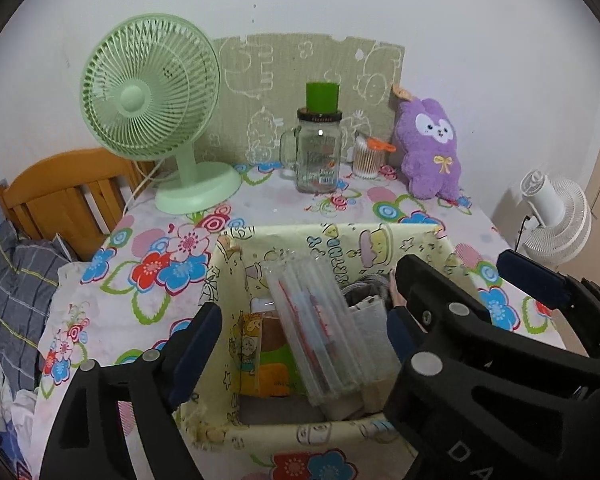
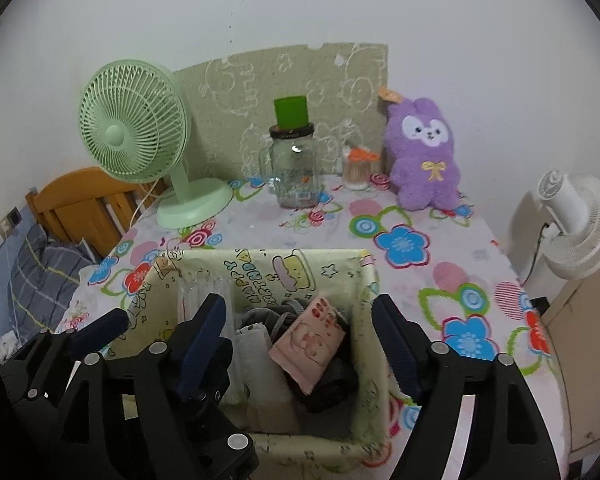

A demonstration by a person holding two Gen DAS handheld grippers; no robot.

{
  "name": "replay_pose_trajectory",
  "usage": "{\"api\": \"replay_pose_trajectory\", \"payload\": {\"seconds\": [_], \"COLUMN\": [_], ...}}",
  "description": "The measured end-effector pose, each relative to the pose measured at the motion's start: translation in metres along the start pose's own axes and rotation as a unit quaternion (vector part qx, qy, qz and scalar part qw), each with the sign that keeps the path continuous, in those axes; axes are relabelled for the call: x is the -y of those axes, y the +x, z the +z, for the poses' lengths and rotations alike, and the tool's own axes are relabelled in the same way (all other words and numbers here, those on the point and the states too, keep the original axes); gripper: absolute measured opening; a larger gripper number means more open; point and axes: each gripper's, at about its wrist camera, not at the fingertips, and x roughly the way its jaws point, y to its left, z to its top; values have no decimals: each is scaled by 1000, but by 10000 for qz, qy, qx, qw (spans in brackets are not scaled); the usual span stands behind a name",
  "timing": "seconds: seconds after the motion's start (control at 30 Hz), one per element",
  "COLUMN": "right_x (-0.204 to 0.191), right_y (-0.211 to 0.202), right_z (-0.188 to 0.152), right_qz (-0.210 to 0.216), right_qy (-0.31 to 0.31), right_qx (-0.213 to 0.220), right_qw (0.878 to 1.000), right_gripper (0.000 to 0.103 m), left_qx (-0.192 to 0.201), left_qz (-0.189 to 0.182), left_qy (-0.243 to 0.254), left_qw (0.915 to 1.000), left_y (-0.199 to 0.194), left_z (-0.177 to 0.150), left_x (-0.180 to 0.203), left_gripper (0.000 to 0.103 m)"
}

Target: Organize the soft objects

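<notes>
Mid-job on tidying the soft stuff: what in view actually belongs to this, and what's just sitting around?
Part of the job:
purple plush
fabric bin
pink pouch in the bin
both grippers, left and right, open, over the bin

Just lying about:
green fan
glass jar
swab tub
white fan

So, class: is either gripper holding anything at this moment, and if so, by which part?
Nothing is held. The left gripper and right gripper both hang with jaws open above the fabric basket, gripping none of its contents.
</notes>
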Motion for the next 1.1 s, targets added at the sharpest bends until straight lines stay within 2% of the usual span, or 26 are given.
{"api": "replay_pose_trajectory", "payload": {"seconds": [0.13,0.47,0.83,1.1], "right_x": [2,2,-2,4], "right_y": [-20,-71,-125,-155], "right_z": [-1,-9,-27,-45], "right_qz": [-20,-112,-276,-420], "right_qy": [11,57,29,94], "right_qx": [138,495,914,1080], "right_qw": [9999,9987,9954,9932], "right_gripper": [83,97,103,103], "left_qx": [204,546,873,1000], "left_qz": [56,1,-14,-79], "left_qy": [48,163,256,245], "left_qw": [9998,9984,9959,9947], "left_y": [-20,-65,-109,-134], "left_z": [0,-7,-25,-41], "left_x": [4,11,12,8], "left_gripper": [91,99,102,103]}}
